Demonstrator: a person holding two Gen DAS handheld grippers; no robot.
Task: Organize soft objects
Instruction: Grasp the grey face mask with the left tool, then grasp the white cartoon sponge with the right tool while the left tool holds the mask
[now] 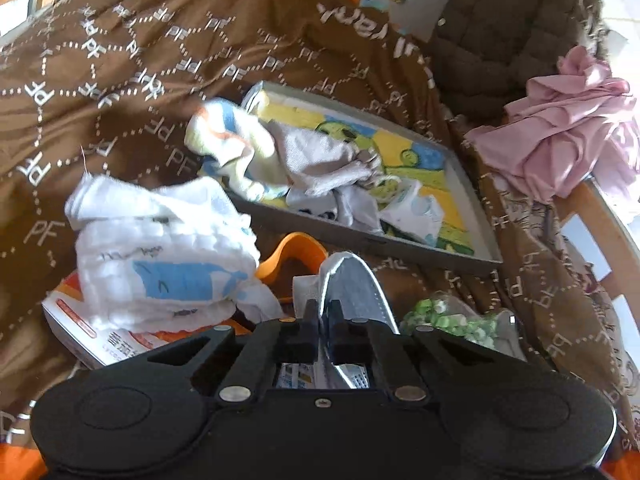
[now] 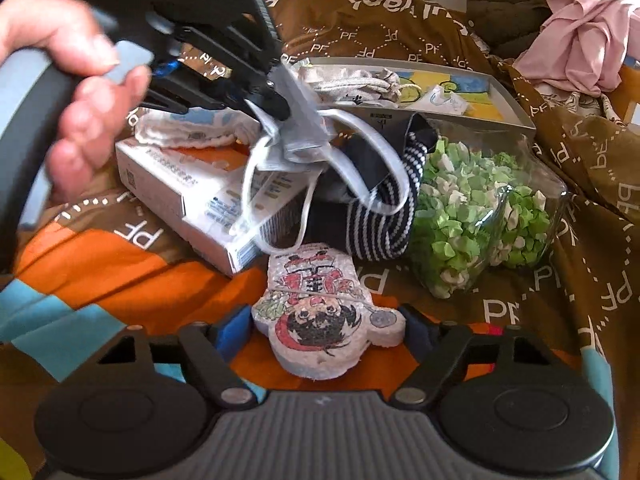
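Step in hand, by my reading: carrying one soft item toward the tray; my left tool (image 1: 324, 312) is clamped shut on a grey face mask (image 2: 298, 132), which hangs clear of the bed with its white ear loops dangling over the white carton (image 2: 208, 196); in the left wrist view the mask stands up between the closed jaws, just near of the orange ring (image 1: 292, 252); my hand (image 2: 80, 92) shows on the left tool's handle in the right wrist view. My right tool (image 2: 320, 340) is spread wide and grips nothing; it hovers low with the printed foam figure (image 2: 324, 316) lying flat on the bed between its fingers, not visibly touched by them. The grey tray (image 1: 360, 240) lies far and to the right on the brown bedspread (image 1: 120, 80) and already holds several soft cloths, a beige one (image 1: 324, 156) among them; a white muslin cloth (image 1: 160, 256) sits on the carton at near left; a clear bag of green paper bits (image 2: 480, 208) and a striped navy garment (image 2: 384, 216) lie just near of the tray; a pink garment (image 1: 568, 132) is heaped at far right. Next move, as I judge it: take the mask forward over the tray's near rim and release it inside, loops clear of the carton; then the right tool could close on the foam figure.
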